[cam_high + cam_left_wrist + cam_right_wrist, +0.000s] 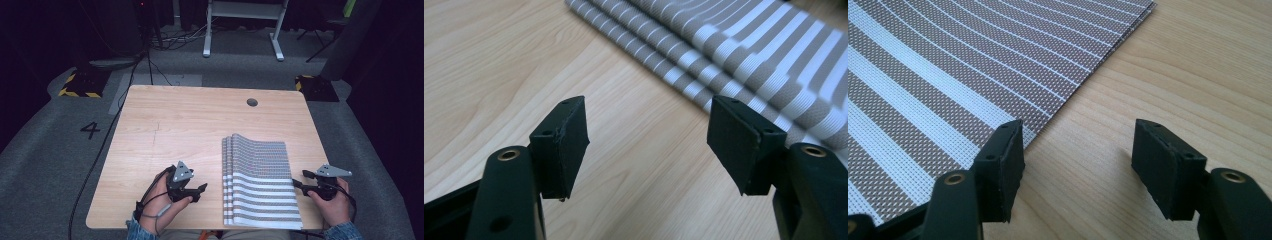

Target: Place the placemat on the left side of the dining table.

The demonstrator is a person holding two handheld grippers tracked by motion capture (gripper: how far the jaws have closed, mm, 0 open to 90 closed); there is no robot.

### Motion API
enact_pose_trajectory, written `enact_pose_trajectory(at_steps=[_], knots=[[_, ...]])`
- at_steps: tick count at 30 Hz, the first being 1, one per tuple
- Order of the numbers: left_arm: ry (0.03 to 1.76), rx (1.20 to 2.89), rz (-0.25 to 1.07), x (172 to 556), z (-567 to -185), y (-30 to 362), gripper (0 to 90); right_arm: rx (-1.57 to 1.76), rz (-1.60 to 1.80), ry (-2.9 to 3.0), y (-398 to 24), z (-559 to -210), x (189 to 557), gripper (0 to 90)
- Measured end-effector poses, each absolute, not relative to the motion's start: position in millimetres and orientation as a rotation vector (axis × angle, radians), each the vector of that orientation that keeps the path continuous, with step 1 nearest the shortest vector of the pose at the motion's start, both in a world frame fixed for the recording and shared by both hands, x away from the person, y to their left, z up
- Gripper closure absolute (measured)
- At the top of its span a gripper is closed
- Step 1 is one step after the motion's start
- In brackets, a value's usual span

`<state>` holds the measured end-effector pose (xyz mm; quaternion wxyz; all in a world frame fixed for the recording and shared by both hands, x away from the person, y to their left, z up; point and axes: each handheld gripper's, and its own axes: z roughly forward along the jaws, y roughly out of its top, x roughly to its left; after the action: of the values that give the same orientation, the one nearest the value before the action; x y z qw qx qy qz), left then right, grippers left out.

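Note:
A folded grey-and-white striped woven mat (260,182) lies on the front right part of the wooden table (180,125), its layers fanned along the left edge. My left gripper (202,192) rests low over the wood just left of the mat, open, nothing between its jaws. In the left gripper view the mat's stepped folds (734,55) run ahead and to the right of my left gripper (649,142). My right gripper (299,179) is open at the mat's right edge. In the right gripper view my right gripper (1078,167) straddles bare wood beside the mat's edge (968,90).
A round cable hole (252,102) sits near the table's far edge. Beyond the table, on grey carpet, are white desk legs (206,35), cables and two yellow-black striped blocks (80,85). A black cable (100,150) trails down the table's left side.

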<state>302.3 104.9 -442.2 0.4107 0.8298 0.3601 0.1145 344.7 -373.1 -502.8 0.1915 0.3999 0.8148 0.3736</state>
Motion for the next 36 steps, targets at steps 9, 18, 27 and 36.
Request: enact_pose_trajectory(at_steps=[9,18,27,36], knots=[[0.867,2.063,0.231,314,-437,77,36.0,1.124,1.05,2.287,-373,-503,345,38.1],[0.822,2.099,0.135,331,-458,31,36.3,1.123,1.049,2.287,-373,-503,345,38.1],[0.85,2.134,0.05,347,-473,9,33.6,1.123,1.048,2.286,-373,-503,345,38.1],[0.851,2.18,0.001,353,-469,-4,32.6,1.134,1.051,2.281,-372,-503,344,37.9]])
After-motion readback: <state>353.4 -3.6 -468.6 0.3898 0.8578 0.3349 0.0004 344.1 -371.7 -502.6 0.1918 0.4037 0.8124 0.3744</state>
